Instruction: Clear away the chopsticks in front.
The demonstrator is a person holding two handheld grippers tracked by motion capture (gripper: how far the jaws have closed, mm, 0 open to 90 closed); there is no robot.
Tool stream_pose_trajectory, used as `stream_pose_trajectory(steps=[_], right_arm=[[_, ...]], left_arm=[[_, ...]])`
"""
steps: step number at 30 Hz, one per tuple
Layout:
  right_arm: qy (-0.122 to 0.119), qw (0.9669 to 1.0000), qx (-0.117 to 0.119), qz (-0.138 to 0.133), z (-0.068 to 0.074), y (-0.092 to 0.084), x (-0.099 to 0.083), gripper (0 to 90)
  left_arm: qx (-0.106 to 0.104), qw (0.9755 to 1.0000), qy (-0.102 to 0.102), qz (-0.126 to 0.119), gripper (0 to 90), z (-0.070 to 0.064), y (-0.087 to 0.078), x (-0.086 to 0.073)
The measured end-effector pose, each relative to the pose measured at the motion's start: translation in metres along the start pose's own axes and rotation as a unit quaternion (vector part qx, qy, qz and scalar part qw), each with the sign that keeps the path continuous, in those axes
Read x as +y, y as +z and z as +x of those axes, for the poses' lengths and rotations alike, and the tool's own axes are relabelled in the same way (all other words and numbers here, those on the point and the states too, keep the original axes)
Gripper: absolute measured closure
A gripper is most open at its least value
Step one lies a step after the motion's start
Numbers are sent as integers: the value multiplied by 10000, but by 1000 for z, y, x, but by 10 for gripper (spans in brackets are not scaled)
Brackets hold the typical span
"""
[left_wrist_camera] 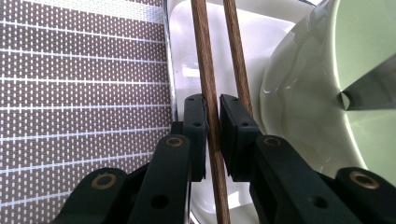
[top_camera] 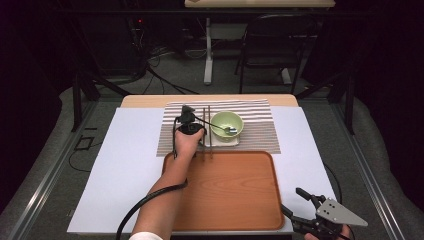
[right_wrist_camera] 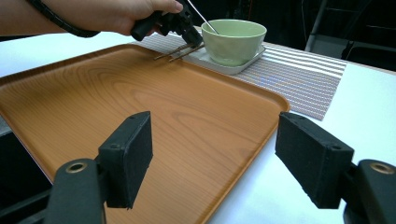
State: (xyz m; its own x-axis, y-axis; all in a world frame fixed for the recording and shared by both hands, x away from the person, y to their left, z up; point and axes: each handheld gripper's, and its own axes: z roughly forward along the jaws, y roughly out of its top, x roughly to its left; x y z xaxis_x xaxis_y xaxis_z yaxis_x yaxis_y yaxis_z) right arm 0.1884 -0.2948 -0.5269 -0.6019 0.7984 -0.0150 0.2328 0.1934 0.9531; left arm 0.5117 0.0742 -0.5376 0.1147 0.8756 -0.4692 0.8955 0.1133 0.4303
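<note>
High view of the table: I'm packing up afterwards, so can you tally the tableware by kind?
Chopsticks: 2
Green bowl: 1
White square dish under the bowl: 1
Spoon in the bowl: 1
Striped placemat: 1
Wooden tray: 1
Total: 7

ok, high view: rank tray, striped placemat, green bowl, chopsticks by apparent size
1. Tray: largest, though it lies nearest the camera.
2. Striped placemat: smaller footprint, partly covered and farther off.
3. Green bowl and chopsticks: unsure; the chopsticks are longer but far thinner.
</note>
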Motion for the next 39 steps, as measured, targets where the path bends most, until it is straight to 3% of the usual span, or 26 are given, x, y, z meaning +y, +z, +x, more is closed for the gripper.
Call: stream_pose_trajectory(steps=[19, 39], right_arm=[[-24, 10000, 12, -10, 0, 0, 0, 271], [-20, 10000, 14, -1, 1, 0, 0, 271]], left_arm=[[-18, 9996, -278, -108, 838, 1, -3, -2], [-27, 9980, -469, -427, 838, 16, -34, -5]])
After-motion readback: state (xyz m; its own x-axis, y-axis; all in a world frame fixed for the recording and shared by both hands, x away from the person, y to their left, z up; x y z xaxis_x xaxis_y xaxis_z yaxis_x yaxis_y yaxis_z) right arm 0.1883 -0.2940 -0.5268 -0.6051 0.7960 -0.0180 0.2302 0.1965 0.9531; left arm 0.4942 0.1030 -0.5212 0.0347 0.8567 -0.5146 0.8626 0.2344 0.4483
